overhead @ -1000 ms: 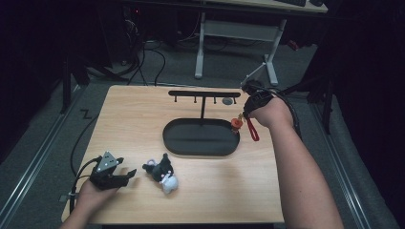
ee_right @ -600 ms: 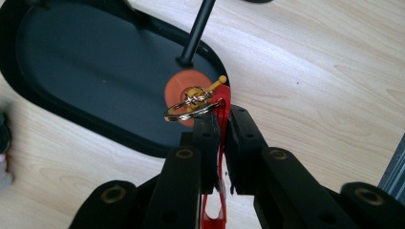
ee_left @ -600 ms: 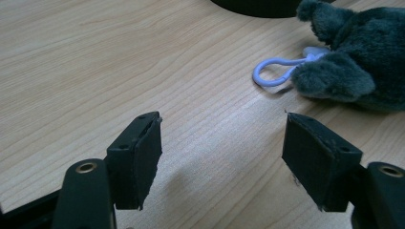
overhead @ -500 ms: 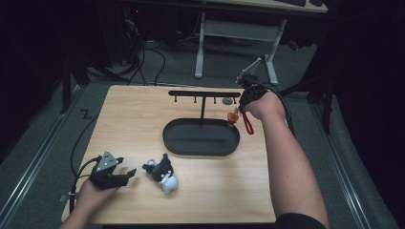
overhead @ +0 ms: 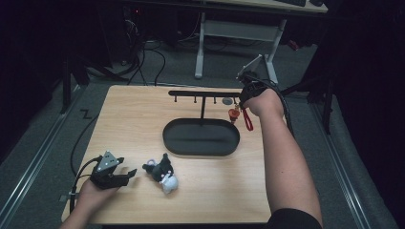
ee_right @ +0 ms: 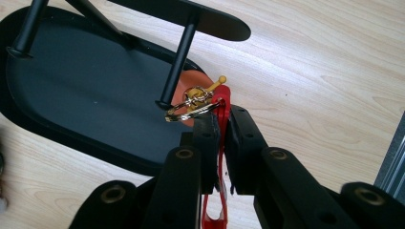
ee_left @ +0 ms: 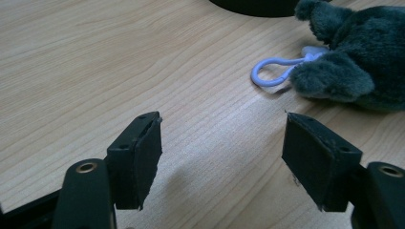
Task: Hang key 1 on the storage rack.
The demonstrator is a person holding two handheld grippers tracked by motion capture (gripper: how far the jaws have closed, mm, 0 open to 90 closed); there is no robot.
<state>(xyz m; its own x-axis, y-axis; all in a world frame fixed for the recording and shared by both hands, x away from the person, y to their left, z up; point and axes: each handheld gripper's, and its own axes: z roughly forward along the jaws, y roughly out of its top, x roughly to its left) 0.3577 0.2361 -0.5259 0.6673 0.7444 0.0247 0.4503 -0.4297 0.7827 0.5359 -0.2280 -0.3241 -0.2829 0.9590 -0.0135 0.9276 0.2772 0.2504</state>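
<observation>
Currently, the right gripper has its jaws closed flat on the red strap of a keychain, holding its metal ring against the outermost peg of the black hanger stand. In my judgement, the ring could miss or slide off the peg tip if the strap twists in the jaws; the orange charm would then drop toward the stand's oval base. The left gripper rests on the table, well away from the stand on the person's side, jaws wide apart and holding nothing. A grey plush toy with a pale blue loop lies just ahead of it, between it and the stand's base.
</observation>
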